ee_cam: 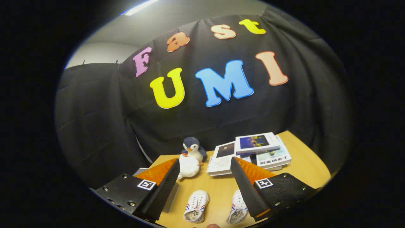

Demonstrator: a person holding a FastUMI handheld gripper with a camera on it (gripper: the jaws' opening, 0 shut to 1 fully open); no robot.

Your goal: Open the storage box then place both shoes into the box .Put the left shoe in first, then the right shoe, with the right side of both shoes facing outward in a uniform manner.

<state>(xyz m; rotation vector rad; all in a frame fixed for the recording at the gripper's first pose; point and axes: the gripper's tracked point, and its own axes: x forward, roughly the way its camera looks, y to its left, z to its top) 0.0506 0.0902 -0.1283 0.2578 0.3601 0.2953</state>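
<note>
Two small white shoes sit right below your claw (204, 186), which is spread wide and gripping nothing. The left shoe (196, 206) lies in the gap between the fingers, and the right shoe (237, 210) is half tucked under the right finger, both with toes pointing away from you. Each finger carries a square black-and-white marker tag. A grey flat edge (172, 196) peeks out beside the left finger; you can't tell if that's the storage box. Bare tabletop (218, 186) runs ahead of the shoes, so there's room to move forward. Further on, a plush penguin (193, 148) stands behind a white plush (189, 167). To its right is a stack of magazines (253, 152), print too small to read, close to the tabletop's far edge.
</note>
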